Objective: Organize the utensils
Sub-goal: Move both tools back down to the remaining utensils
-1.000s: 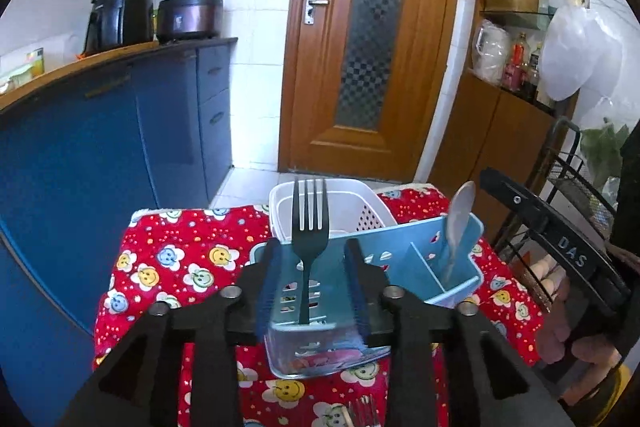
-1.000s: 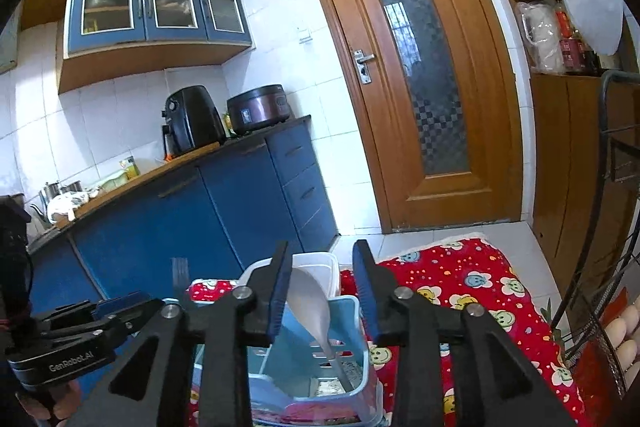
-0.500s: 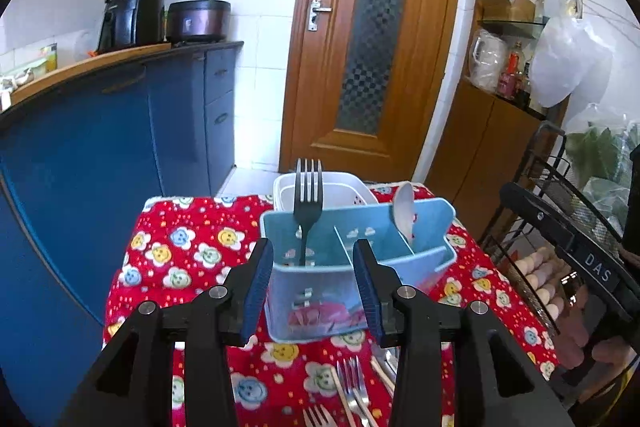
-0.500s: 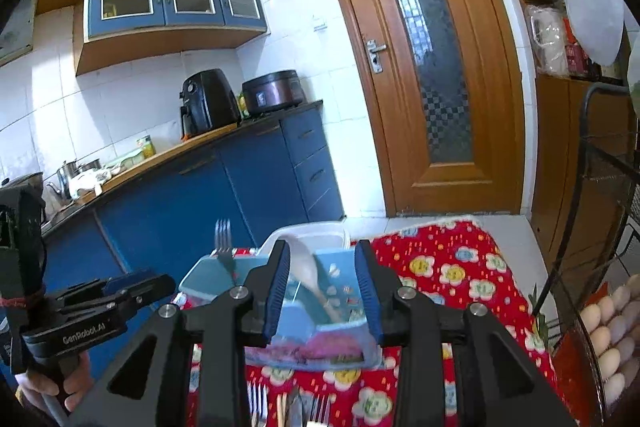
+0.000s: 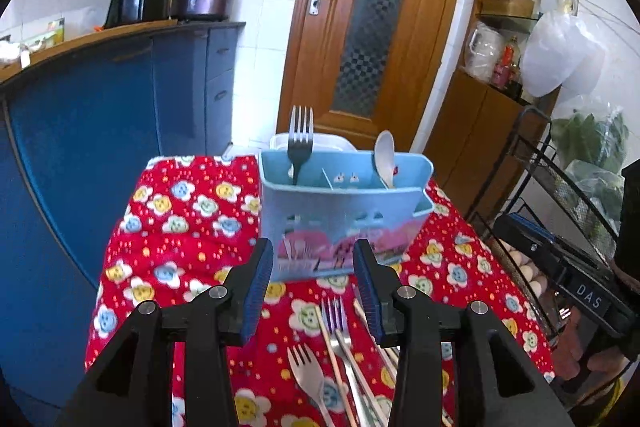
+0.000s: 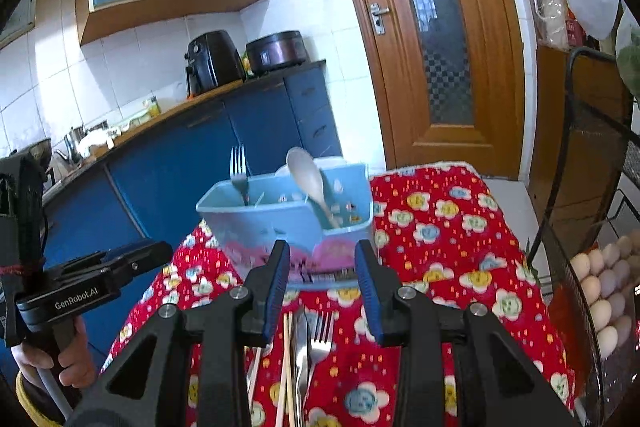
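Observation:
A light blue utensil caddy [image 5: 344,211] stands on the red flowered tablecloth [image 5: 180,227]. It also shows in the right wrist view [image 6: 288,227]. A metal fork [image 5: 301,141] stands upright in its left compartment and a white spoon [image 5: 385,155] leans in its right one. Loose forks [image 5: 308,371] and chopsticks [image 5: 336,359] lie flat on the cloth in front of it. My left gripper [image 5: 314,287] is open and empty, short of the caddy. My right gripper [image 6: 322,287] is open and empty above the loose cutlery [image 6: 304,347].
A white basket [image 5: 320,141] sits behind the caddy. Blue kitchen cabinets [image 5: 100,115] run along the left. A black wire rack [image 6: 592,267] with eggs [image 6: 608,291] stands close on the right. A wooden door [image 5: 372,19] is at the back.
Both grippers have pulled back and away from the caddy, leaving the fork and the spoon standing in it. The loose cutlery on the cloth has come into view.

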### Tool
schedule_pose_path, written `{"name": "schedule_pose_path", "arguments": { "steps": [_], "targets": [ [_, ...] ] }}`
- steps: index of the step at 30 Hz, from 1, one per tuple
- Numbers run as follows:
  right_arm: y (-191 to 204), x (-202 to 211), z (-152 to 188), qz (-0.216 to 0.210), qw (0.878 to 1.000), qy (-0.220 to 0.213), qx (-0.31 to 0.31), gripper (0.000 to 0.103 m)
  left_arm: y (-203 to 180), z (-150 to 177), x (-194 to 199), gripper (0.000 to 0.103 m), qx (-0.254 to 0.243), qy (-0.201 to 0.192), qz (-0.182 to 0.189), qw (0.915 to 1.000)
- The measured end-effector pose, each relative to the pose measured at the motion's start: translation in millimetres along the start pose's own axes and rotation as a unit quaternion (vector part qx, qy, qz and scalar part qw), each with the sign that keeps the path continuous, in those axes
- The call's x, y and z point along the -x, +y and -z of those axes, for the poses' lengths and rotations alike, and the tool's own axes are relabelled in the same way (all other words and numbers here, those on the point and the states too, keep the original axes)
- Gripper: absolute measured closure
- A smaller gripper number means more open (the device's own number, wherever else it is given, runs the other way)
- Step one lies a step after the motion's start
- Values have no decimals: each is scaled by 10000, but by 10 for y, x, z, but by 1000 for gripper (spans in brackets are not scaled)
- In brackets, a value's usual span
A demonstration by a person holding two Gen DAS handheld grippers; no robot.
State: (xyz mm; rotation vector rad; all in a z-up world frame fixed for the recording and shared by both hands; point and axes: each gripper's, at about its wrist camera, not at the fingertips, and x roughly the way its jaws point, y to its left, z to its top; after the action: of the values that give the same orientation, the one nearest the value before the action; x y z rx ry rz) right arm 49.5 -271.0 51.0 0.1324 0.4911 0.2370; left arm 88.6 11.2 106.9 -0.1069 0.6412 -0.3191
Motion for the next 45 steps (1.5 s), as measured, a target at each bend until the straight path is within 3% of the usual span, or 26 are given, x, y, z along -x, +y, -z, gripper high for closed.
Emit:
{"name": "schedule_pose_path", "arguments": {
  "steps": [11,25,45],
  "targets": [
    [-29,-64,302,31,9986,521,-78,66,27,343,-64,60,185,408,130,9989],
    [-135,-284,613,75,9936,1107,-212,66,94,673,-334,60,362,1015,36,9942],
    [-197,-426,798,83,9895,1415,-295,66,213,983,-713,60,555,1606,-136,9854]
  ]
}}
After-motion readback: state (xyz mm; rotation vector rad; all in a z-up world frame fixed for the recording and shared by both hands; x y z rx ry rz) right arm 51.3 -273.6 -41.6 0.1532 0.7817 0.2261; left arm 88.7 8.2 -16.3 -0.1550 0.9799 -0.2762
